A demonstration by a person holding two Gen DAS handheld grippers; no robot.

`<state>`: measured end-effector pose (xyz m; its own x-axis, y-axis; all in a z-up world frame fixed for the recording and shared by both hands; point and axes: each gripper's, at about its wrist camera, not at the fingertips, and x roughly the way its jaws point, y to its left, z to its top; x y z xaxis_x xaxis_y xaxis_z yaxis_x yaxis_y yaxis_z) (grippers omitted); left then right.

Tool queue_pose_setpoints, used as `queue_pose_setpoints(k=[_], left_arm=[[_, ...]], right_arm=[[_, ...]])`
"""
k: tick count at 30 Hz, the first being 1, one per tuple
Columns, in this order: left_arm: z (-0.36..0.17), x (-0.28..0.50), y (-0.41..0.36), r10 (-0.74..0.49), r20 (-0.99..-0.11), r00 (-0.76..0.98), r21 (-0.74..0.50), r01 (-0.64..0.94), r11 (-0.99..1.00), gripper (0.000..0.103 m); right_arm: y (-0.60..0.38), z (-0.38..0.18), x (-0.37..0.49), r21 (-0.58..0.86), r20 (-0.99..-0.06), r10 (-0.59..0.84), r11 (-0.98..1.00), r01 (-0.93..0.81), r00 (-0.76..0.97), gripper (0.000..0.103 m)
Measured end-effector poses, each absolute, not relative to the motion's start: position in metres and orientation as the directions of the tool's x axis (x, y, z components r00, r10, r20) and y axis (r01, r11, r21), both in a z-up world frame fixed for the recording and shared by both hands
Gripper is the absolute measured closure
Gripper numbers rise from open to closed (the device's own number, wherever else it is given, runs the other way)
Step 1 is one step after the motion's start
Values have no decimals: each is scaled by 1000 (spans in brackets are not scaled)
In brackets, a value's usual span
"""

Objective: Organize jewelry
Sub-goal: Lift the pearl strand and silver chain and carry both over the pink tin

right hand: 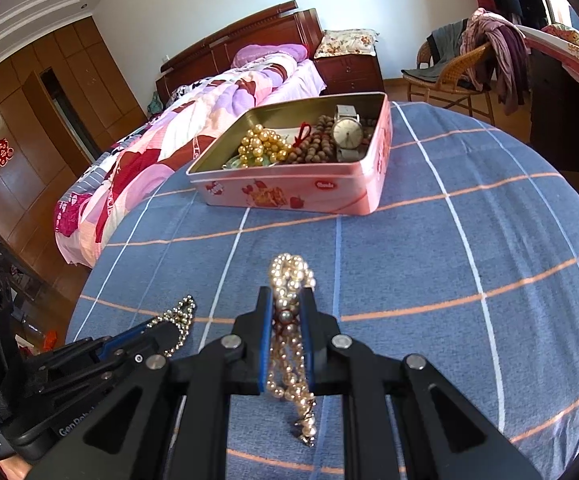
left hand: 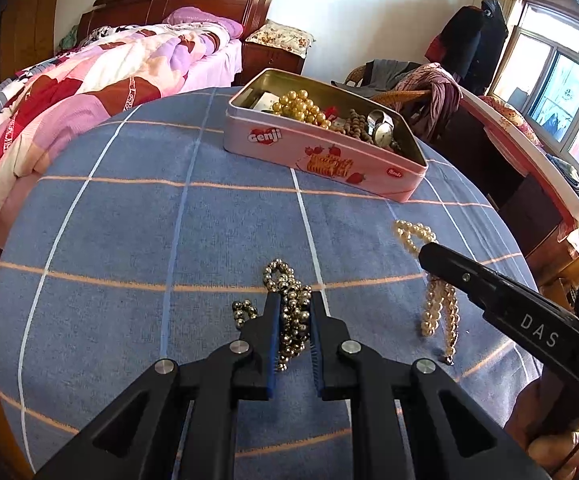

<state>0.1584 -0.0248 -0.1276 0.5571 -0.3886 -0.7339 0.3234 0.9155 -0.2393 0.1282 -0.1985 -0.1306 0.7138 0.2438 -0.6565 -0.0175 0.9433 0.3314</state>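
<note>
A bench [left hand: 129, 220] covered by a cloth carries everything. Toward its far edge stands an open tin [left hand: 321, 156], set askew to that edge. In the tin lie a heap of large beads [right hand: 261, 144] at the left, a strand of small beads [right hand: 317, 140] in the middle and a watch [right hand: 347, 132] at the right, touching one another. Nearer the near edge, well apart from the tin, two necklaces lie side by side: the metal bead chain [left hand: 289, 312] to the left, the pearl necklace [right hand: 289, 320] to the right, apart from each other. Beyond the bench's far left edge stands a bed [right hand: 209, 112]; beyond its far right corner, a chair [right hand: 449, 76].
</note>
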Motion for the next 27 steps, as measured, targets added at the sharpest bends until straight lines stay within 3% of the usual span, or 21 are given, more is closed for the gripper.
queue_pose_setpoints(k=[27], left_arm=[[-102,154,-36,-512,-617,598,-303,420,856,90]], right_arm=[[-218,-118,124,384,-605,246,923,7,757,87]])
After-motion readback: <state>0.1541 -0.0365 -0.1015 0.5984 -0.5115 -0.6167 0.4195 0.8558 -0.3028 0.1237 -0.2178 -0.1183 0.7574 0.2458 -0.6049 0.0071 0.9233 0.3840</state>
